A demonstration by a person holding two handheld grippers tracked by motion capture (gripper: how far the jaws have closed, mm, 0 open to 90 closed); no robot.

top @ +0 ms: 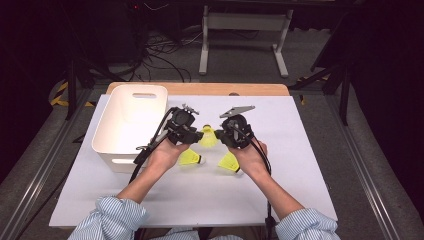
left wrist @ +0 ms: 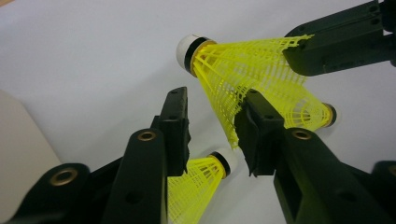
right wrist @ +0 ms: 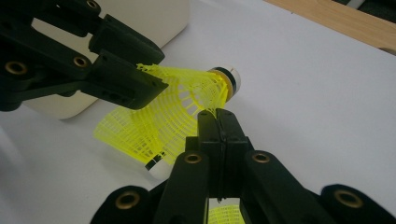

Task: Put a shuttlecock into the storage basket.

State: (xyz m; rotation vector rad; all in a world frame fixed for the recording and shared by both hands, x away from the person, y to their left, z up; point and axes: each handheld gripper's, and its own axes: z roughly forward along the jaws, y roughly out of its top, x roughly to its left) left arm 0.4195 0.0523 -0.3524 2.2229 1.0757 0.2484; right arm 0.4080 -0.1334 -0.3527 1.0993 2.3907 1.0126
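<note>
I see the white-covered table (top: 310,165) under everything, its wooden edge showing at the far side. On its left part stands the white plastic bin (top: 131,120) with a slot handle, open at the top. The person's 2 forearms in striped blue sleeves come in from the near edge.

My left gripper (top: 199,133) is held just to the right of the bin, aimed toward the middle. In the left gripper view its jaws stand apart, and the mesh skirt of the lifted yellow plastic shuttlecock (left wrist: 243,63) runs between them; one pad touches the skirt's edge, the other stands clear of it, so I call this gripper not yet clamped.

My right gripper (top: 219,133) faces it from the right. In the right gripper view its jaws are pressed together on the skirt's rim near the white cork, so it grips that shuttlecock, which hangs in the air between the 2 grippers above the table.

2 more yellow shuttlecocks lie on the table below: the left lying shuttlecock (top: 190,158) just beside the left hand, and the right lying shuttlecock (top: 229,163) touching the right hand's edge.
</note>
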